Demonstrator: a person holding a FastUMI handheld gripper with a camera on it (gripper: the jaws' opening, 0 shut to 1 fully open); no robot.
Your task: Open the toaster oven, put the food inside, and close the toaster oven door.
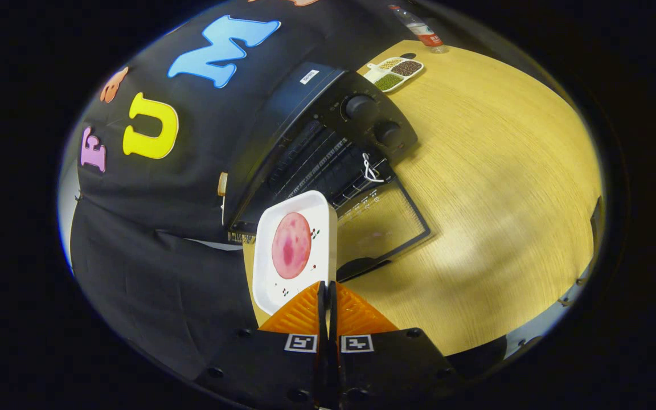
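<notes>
Gripper clenched on plate rim, slice aboard, long axis toward open toaster oven; door down, table open right.

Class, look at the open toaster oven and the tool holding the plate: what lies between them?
In the gripper view, the oven's lowered glass door lies flat between the oven and the tool, whose fingers pinch the plate.

gripper view: fisheye cam on gripper, looks fwd along fingers, pressed together on tray rim | tilted, from above, angled down | close to tray, just ahead; open toaster oven beyond | wooden table stretches past, booth wall behind oven
</notes>
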